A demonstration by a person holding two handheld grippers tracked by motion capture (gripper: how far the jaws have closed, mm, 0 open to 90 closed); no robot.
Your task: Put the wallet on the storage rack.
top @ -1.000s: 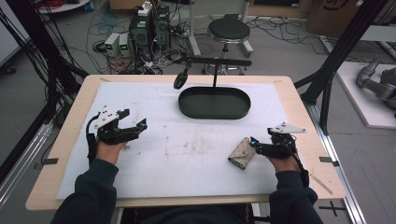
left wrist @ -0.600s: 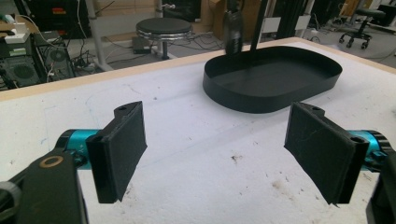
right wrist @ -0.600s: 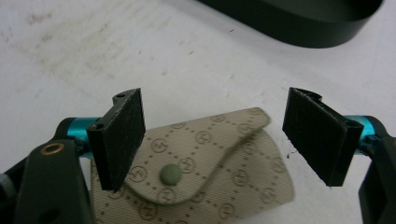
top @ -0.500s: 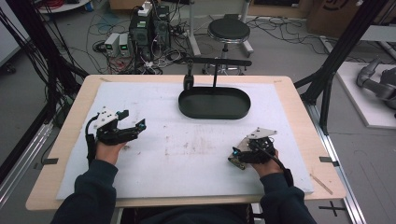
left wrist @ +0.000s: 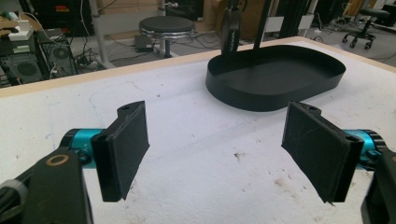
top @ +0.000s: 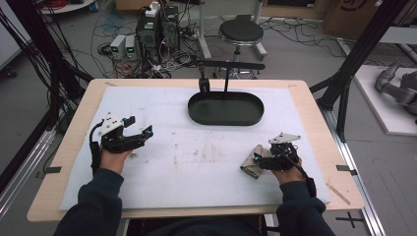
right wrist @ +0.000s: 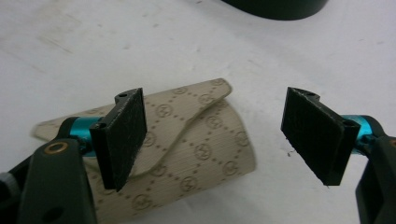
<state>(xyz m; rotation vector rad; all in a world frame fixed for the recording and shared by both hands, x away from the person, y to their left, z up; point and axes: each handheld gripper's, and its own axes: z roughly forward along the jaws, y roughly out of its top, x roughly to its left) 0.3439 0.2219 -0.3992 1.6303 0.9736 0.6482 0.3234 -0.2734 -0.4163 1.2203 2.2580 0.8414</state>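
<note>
A: Where is the pouch (top: 252, 162) lying?

B: It is lying on the white mat (top: 196, 147) of the tabletop (top: 314, 105), toward the near right side, just in front of the right gripper (top: 259, 160). In the right gripper view the beige patterned pouch (right wrist: 187, 149) is sitting flap-up between the spread pads (right wrist: 126, 135).

A: Is the gripper pinching it?

B: No. Its jaws have just been closing a little, but the right-hand pad is standing clear of the pouch; the other may be brushing it, though that side is hard to read.

A: And the left gripper (top: 141, 133)?

B: It is hovering over the mat at the far left side, well apart from the pouch. Its jaws have been closing slightly too, yet they are standing wide with nothing between them.

A: Anything around?

B: A black oval tray (top: 225, 109) is sitting at the back of the mat, with a dark stand (top: 227, 66) rising behind it. Nothing is lying between pouch and tray. On the floor beyond, a stool (top: 241, 32) and cabled boxes (top: 153, 30) are standing.
</note>
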